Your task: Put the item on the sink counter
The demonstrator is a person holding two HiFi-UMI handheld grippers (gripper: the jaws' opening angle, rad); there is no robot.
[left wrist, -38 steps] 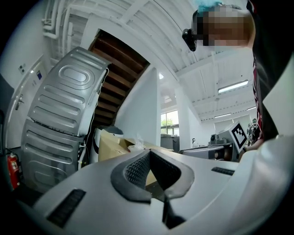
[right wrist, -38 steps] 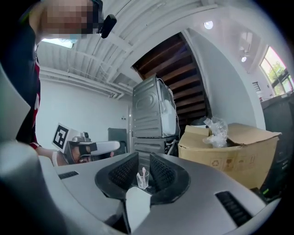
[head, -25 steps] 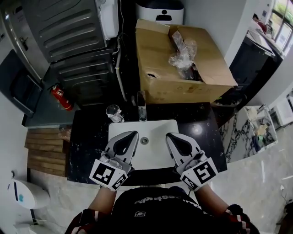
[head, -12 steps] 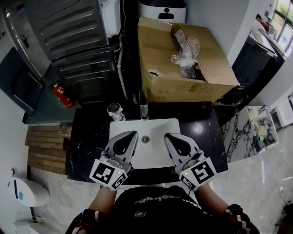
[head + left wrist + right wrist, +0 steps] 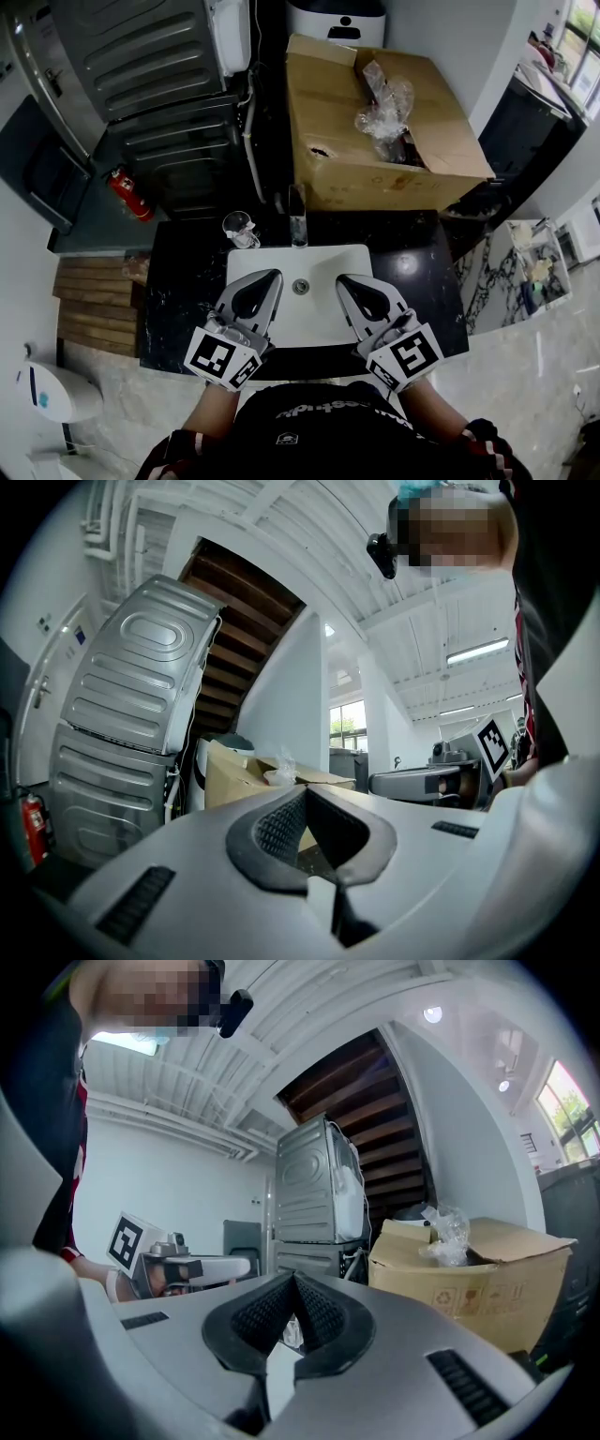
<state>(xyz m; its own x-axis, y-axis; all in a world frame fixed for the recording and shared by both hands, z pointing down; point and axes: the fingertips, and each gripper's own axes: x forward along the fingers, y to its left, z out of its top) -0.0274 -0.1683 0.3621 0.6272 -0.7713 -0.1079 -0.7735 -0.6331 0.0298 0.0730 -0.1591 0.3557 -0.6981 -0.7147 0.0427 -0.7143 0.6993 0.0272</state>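
The black sink counter (image 5: 187, 281) holds a white basin (image 5: 300, 323) with a faucet (image 5: 298, 223) at its back edge. My left gripper (image 5: 270, 276) and right gripper (image 5: 347, 280) hover side by side over the basin, both shut with nothing between the jaws. A clear glass (image 5: 238, 231) stands on the counter left of the faucet. Behind the counter, a crumpled clear plastic bundle (image 5: 382, 105) lies in an open cardboard box (image 5: 375, 178). The left gripper view shows its closed pads (image 5: 305, 797) pointing toward the box (image 5: 230, 775); the right gripper (image 5: 293, 1283) is likewise shut.
Grey stacked appliances (image 5: 150, 84) stand at the back left, with a red fire extinguisher (image 5: 127, 199) beside them. Wooden boards (image 5: 94, 305) lie left of the counter. A white bin (image 5: 336, 19) sits behind the box. A dark cabinet (image 5: 530, 131) stands at the right.
The head view has drifted slightly, so the box and faucet sit a little further right. Both grippers stay shut over the basin.
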